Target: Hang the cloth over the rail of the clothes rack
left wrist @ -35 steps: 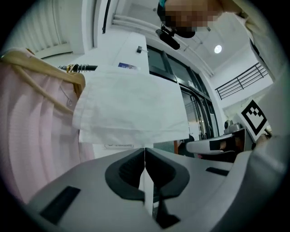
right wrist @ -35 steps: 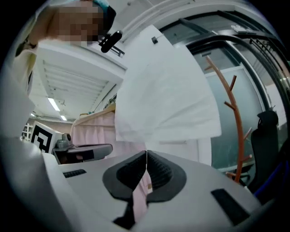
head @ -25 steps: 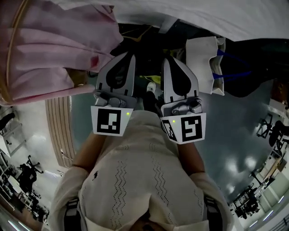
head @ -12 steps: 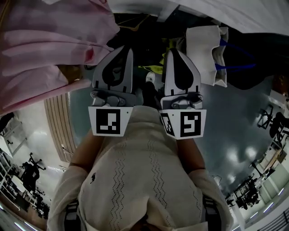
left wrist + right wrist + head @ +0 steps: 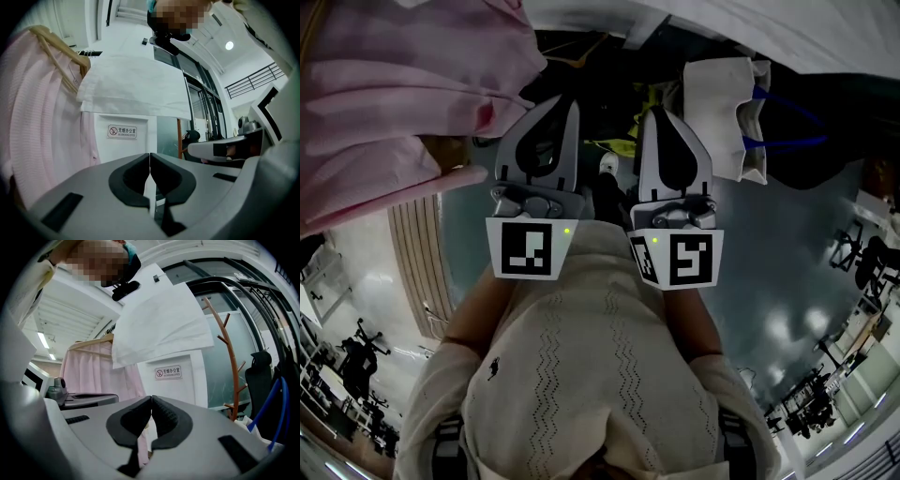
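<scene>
White cloth (image 5: 136, 89), at 12 o'clock; pink ribbed garment (image 5: 384, 84), at 10 o'clock. Left tongs (image 5: 149, 158) and right tongs (image 5: 152, 401): grey shells, black pads, black-and-white square markers. Sweater (image 5: 591, 375): cream, zigzag openwork. Coat stand (image 5: 233, 380): orange-brown. Wall sign (image 5: 122, 131): white, red symbol.

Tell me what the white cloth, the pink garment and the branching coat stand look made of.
The white cloth looks like thin woven fabric, matte, perhaps cotton: it drapes with crisp creases. The pink garment seems a soft ribbed knit: fine ridges, loose folds. The coat stand looks like smooth reddish-brown wood, though painted metal is possible.
</scene>
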Action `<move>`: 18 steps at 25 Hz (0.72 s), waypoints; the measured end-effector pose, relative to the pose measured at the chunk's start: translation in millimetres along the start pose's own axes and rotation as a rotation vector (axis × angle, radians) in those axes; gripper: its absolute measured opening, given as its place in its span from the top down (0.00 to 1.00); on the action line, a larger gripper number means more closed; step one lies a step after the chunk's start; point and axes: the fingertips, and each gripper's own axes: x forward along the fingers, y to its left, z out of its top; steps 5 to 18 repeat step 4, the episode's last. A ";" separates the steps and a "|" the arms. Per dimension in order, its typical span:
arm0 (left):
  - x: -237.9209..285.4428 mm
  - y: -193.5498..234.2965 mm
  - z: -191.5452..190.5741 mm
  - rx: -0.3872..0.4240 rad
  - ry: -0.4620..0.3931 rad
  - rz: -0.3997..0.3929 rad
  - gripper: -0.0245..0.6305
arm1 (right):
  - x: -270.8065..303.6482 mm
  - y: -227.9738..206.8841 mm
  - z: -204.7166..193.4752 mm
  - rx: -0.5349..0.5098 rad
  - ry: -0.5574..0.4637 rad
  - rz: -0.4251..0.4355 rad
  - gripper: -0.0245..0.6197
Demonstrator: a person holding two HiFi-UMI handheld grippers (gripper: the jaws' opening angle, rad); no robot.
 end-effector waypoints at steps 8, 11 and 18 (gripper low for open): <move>4.0 -0.3 -9.8 -0.003 0.000 -0.004 0.94 | 1.4 -5.1 -8.4 0.000 0.001 -0.007 0.93; 4.0 -0.3 -9.8 -0.003 0.000 -0.004 0.94 | 1.4 -5.1 -8.4 0.000 0.001 -0.007 0.93; 4.0 -0.3 -9.8 -0.003 0.000 -0.004 0.94 | 1.4 -5.1 -8.4 0.000 0.001 -0.007 0.93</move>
